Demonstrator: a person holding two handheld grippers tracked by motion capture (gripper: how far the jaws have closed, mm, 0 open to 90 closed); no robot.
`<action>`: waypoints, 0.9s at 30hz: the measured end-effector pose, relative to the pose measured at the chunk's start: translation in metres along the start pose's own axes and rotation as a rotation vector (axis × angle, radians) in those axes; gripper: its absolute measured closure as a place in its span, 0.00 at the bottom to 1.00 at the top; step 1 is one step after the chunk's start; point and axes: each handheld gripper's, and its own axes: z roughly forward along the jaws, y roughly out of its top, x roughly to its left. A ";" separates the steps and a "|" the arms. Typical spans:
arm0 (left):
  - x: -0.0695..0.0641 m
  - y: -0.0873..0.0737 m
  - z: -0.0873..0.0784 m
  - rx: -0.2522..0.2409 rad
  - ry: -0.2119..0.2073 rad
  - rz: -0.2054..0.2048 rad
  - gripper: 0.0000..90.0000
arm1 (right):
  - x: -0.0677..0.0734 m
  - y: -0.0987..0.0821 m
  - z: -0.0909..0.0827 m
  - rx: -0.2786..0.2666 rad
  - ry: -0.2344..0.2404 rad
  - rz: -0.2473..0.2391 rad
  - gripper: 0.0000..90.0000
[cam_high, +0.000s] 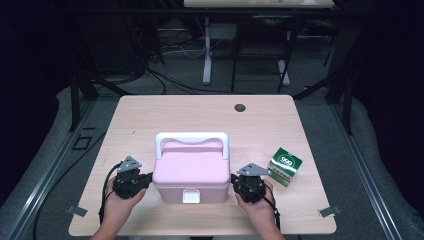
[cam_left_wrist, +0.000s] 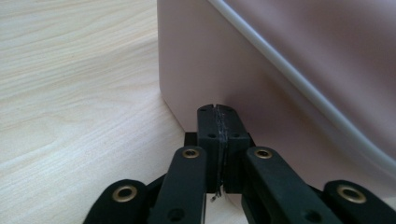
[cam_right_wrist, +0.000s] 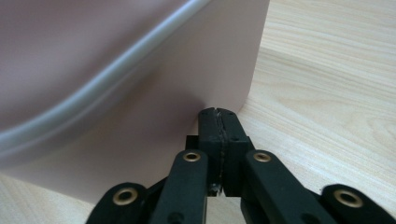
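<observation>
At the left of the table (cam_high: 150, 115), the left gripper (cam_high: 146, 180) lies in the person's left hand (cam_high: 120, 202) with its tip at the left wall of the pink box (cam_high: 192, 172). In the left gripper view its jaws are pressed together with nothing between them, their tips right at the box's side, seemingly touching it. The box sits near the table's front edge, midway between the two hands, its white handle (cam_high: 192, 138) folded back and a white latch (cam_high: 191, 196) on its front. The right gripper (cam_high: 235, 184), in the right hand (cam_high: 257, 205), meets the box's right wall, likewise clenched empty. Just beyond it lies a small green carton (cam_high: 285, 166), apart from the box.
</observation>
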 end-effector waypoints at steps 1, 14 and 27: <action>0.001 0.000 0.000 0.004 -0.002 0.000 0.95 | 0.000 0.000 0.001 -0.006 -0.003 -0.002 0.96; 0.007 0.014 -0.014 -0.012 -0.017 -0.019 0.79 | -0.014 0.016 -0.013 0.000 0.026 0.016 0.76; 0.011 0.031 -0.028 -0.002 -0.027 -0.015 0.73 | -0.022 0.036 -0.029 -0.012 0.043 0.014 0.71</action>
